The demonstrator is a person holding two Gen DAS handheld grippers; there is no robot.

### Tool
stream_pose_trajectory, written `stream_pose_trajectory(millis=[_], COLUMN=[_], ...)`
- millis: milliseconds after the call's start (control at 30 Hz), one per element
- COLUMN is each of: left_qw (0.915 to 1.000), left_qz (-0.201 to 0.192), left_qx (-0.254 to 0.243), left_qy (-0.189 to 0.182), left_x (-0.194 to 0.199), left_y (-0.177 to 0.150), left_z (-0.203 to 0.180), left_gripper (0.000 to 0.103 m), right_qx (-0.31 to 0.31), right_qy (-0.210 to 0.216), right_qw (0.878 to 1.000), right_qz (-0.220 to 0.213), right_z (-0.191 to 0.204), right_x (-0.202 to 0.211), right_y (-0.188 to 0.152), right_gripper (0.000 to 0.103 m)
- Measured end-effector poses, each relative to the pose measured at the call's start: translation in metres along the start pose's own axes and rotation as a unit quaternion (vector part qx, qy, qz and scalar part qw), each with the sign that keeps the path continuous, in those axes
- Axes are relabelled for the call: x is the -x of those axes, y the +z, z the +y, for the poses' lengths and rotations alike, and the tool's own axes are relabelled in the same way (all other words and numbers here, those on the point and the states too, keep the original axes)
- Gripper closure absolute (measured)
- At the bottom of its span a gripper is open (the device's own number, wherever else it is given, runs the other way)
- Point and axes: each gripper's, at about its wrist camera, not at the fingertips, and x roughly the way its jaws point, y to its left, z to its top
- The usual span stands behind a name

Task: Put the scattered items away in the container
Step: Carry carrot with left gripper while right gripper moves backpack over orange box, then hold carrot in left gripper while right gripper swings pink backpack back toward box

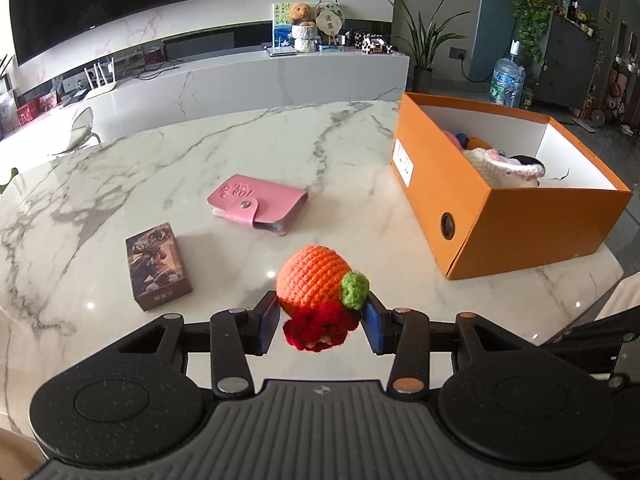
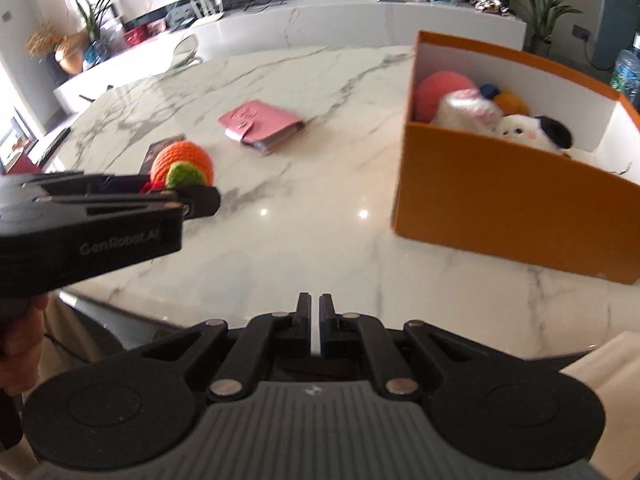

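1. Left wrist view: left gripper [image 1: 320, 320] clamping a crocheted orange toy [image 1: 314, 282] between its pads, the green leaf [image 1: 355, 290] touching the right-hand pad and a red knitted part [image 1: 320, 330] hanging below.
2. Holding that toy above the marble table [image 1: 240, 152], apart from the surface as far as can be told.
3. Lying flat on the table beyond the toy: a pink snap wallet [image 1: 258, 208] and, to its left and nearer, a dark printed card box [image 1: 158, 266], the two apart.
4. Standing at the right on the table: an open orange box [image 1: 520, 224], lid off, with soft toys showing over its wall.
5. Right wrist view: right gripper [image 2: 315, 312] hanging over the near table edge with its fingers nearly touching and nothing between them.
6. Sitting inside the orange box in this view: a white plush [image 2: 520, 130], a pink ball [image 2: 440, 88] and other small toys, crowded toward its far end.
7. Gripping the left tool at the picture's left edge: a hand [image 2: 16, 340], partly cut off.
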Motion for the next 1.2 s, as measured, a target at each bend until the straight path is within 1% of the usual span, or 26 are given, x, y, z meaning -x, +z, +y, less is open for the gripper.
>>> stream_pose_trajectory(millis=[100, 233, 367, 433, 467, 567, 700, 733, 800, 833, 900, 1000, 1133, 1200], left_qw=[0.9997, 0.9986, 0.9973, 0.9969, 0.9968, 0.9961, 0.9942, 0.9938, 0.9933, 0.9931, 0.9919, 0.9902, 0.9897, 0.9894], left_qz=[0.015, 0.030, 0.029, 0.028, 0.027, 0.032, 0.038, 0.039, 0.037, 0.036, 0.036, 0.045, 0.052, 0.051], left_qx=[0.013, 0.030, 0.048, 0.053, 0.055, 0.064, 0.086, 0.090, 0.096, 0.098, 0.106, 0.116, 0.121, 0.124], left_qy=[0.012, 0.031, 0.047, 0.051, 0.052, 0.051, 0.051, 0.051, 0.053, 0.054, 0.059, 0.062, 0.057, 0.056], left_x=[-0.004, -0.011, -0.022, -0.026, -0.028, -0.036, -0.045, -0.047, -0.051, -0.053, -0.056, -0.062, -0.068, -0.070], left_y=[-0.004, -0.007, -0.003, -0.001, 0.000, 0.000, -0.006, -0.007, -0.010, -0.011, -0.013, -0.015, -0.015, -0.013], left_z=[0.013, 0.033, 0.055, 0.064, 0.069, 0.081, 0.096, 0.099, 0.104, 0.106, 0.112, 0.118, 0.121, 0.122], left_gripper=[0.053, 0.053, 0.053, 0.053, 0.053, 0.053, 0.053, 0.053, 0.053, 0.053, 0.053, 0.053, 0.052, 0.052], right_qx=[0.034, 0.077, 0.145, 0.189, 0.215, 0.287, 0.332, 0.340, 0.365, 0.378, 0.401, 0.438, 0.507, 0.543], right_qy=[0.032, 0.057, 0.072, 0.071, 0.073, 0.085, 0.101, 0.103, 0.102, 0.102, 0.102, 0.102, 0.122, 0.137], right_qw=[0.998, 0.990, 0.975, 0.964, 0.957, 0.930, 0.907, 0.903, 0.895, 0.891, 0.882, 0.867, 0.825, 0.798], right_qz=[0.045, 0.103, 0.154, 0.173, 0.181, 0.213, 0.239, 0.240, 0.234, 0.232, 0.224, 0.217, 0.217, 0.224], right_z=[0.015, 0.032, 0.048, 0.054, 0.059, 0.073, 0.082, 0.082, 0.081, 0.079, 0.076, 0.066, 0.054, 0.049], right_x=[-0.018, -0.045, -0.075, -0.090, -0.098, -0.123, -0.152, -0.159, -0.177, -0.186, -0.203, -0.234, -0.257, -0.265], right_y=[-0.005, -0.013, -0.024, -0.033, -0.040, -0.060, -0.086, -0.092, -0.106, -0.112, -0.123, -0.144, -0.175, -0.187], right_gripper=[0.095, 0.093, 0.090, 0.086, 0.083, 0.083, 0.082, 0.081, 0.066, 0.064, 0.064, 0.062, 0.061, 0.060])
